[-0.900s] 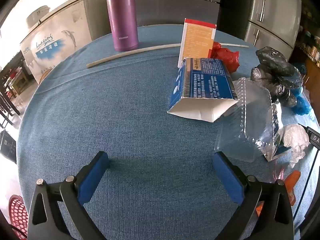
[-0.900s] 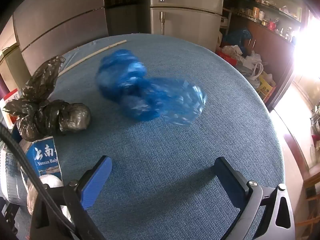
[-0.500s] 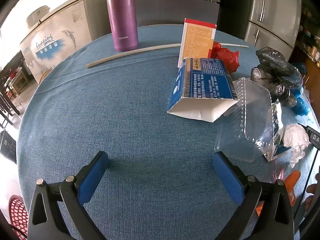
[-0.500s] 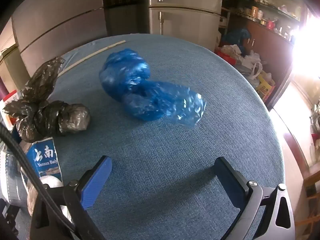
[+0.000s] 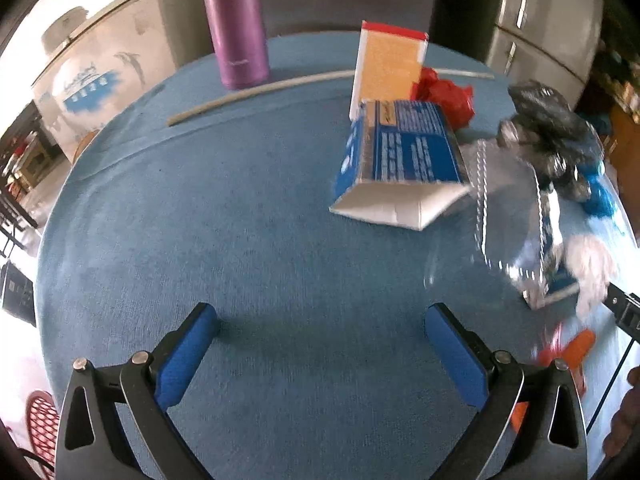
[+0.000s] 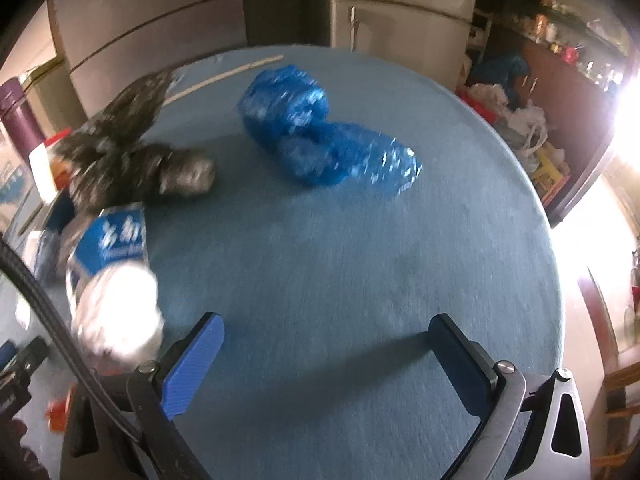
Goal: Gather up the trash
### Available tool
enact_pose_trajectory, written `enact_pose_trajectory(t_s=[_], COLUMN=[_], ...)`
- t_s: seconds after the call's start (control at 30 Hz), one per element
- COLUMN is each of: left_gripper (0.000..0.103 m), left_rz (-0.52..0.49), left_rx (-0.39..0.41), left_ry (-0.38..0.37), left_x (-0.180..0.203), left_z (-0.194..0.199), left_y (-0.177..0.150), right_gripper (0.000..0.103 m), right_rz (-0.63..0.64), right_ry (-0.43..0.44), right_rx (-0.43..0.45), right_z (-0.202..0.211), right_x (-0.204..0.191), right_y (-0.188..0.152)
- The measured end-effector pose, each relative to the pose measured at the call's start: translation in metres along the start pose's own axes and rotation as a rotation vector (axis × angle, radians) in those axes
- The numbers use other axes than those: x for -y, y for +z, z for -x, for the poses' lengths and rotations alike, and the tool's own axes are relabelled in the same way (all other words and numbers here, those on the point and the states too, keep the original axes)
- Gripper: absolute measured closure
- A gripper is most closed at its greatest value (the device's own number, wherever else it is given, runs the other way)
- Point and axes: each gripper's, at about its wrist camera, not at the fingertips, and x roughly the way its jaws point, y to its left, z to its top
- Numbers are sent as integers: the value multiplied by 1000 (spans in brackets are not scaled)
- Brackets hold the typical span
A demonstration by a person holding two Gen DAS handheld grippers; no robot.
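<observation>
Round table, blue cloth. Left wrist view, left to right: purple flask upright at far edge; pale rod lying before it; orange-and-white carton standing; blue-and-white carton on its side, open end facing camera, red plastic bag behind it; clear plastic clamshell touching the carton's right side; black plastic bags beyond. Left gripper spread wide over bare cloth, nothing between pads. Right wrist view: black bags, blue carton, white crumpled plastic at left; blue plastic bag centre, well ahead of right gripper, spread wide, holding nothing
</observation>
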Motion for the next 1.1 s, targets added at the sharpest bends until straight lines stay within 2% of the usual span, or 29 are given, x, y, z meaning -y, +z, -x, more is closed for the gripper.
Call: enact_pose_trajectory(t_s=[0.07, 0.13, 0.23, 0.33, 0.53, 0.8, 1.1], left_gripper=[0, 0, 0, 0, 0, 0, 0], left_rz=[-2, -1, 5, -5, -33, -56, -58], left_rx=[26, 64, 121, 221, 327, 383, 424], left_ry=[36, 48, 58, 81, 89, 87, 100], left_x=[-2, -8, -15, -19, -20, -14, -12], left_z=[11, 32, 63, 111, 178, 222, 246], left_y=[-6, -11, -16, -22, -36, -45, -53], right_gripper=[0, 0, 0, 0, 0, 0, 0], right_rz=[-30, -57, -40, -23, 48, 97, 70], right_ry=[60, 91, 118, 177, 255, 320, 405], right_rx=[-12, 25, 124, 218, 367, 472, 509], right_z=[10, 27, 69, 113, 190, 256, 279], right_x=[10, 19, 28, 34, 14, 10, 22], right_y=[-6, -11, -18, -22, -25, -37, -48])
